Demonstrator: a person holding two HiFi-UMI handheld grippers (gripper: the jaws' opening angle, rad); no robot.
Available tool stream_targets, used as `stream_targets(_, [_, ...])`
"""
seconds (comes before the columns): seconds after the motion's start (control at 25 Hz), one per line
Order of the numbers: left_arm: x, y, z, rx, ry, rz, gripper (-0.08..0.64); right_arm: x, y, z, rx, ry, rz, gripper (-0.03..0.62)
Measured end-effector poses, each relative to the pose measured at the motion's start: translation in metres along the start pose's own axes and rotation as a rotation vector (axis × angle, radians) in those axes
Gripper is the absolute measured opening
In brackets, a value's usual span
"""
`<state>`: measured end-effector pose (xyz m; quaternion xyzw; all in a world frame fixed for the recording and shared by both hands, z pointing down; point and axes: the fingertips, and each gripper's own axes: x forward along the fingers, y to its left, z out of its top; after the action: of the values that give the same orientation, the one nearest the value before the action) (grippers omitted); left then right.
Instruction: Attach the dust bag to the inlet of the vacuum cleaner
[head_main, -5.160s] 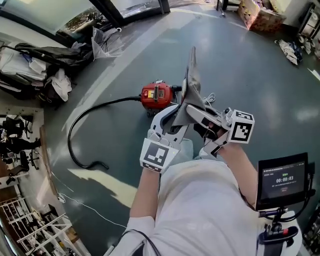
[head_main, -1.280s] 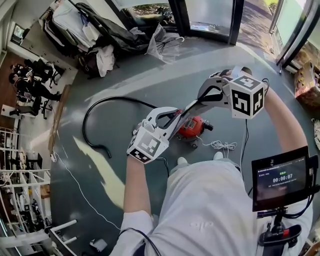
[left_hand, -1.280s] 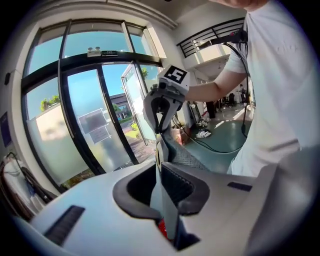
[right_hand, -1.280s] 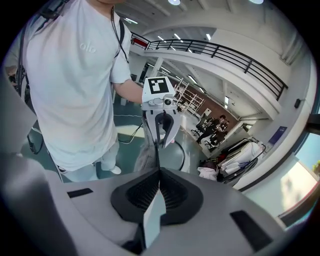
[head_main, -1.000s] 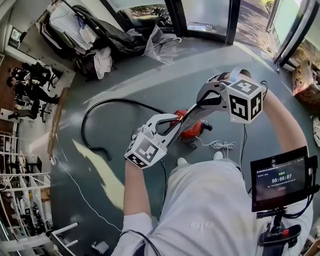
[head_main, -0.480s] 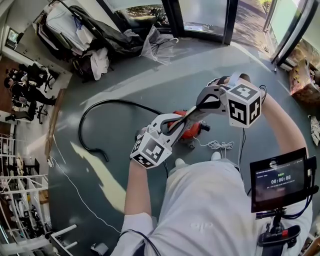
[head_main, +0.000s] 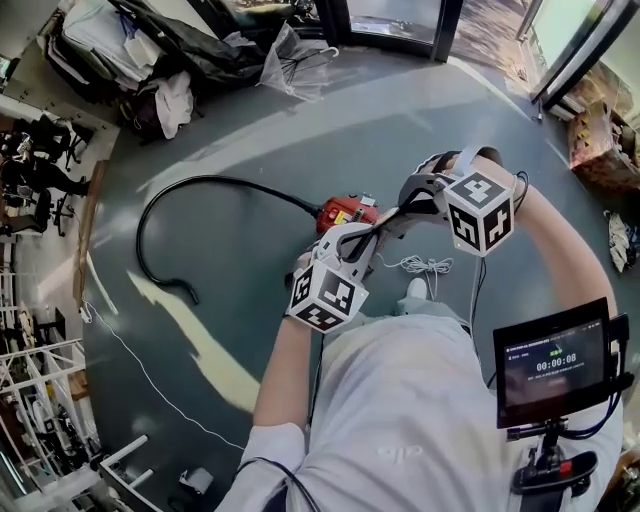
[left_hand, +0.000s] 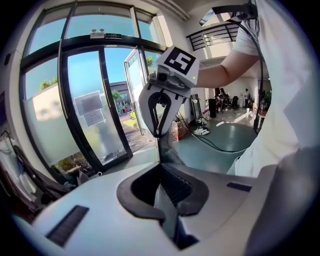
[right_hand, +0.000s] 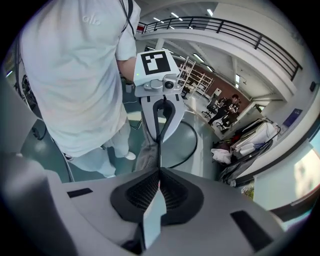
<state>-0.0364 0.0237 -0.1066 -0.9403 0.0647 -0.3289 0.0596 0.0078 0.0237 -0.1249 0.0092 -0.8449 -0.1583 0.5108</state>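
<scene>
Just at four o'clock of the red vacuum cleaner (head_main: 342, 212), we are holding the grey dust bag (right_hand: 148, 152) stretched between both grippers: the left gripper (head_main: 366, 240), jaws just tightened, and the right gripper (head_main: 398, 221) are each clamping one edge.

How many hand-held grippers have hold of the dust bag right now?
2. The left hand-held gripper is shut on one edge of the dust bag, the right hand-held gripper on the opposite edge, both above the red vacuum cleaner.
</scene>
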Motion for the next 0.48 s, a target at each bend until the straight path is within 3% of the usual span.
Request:
stream_targets(0.2, [0.052,-0.041,-0.032,-0.075,0.065,-0.02,0.011,0.048,0.047,-0.045,0.01,0.072,0.105,0.014])
stream_targets(0.48, [0.143,-0.09,-0.111,-0.245,0.103,-0.081,0.011,0.146,0.113,-0.117,0.027,0.139,0.25,0.014])
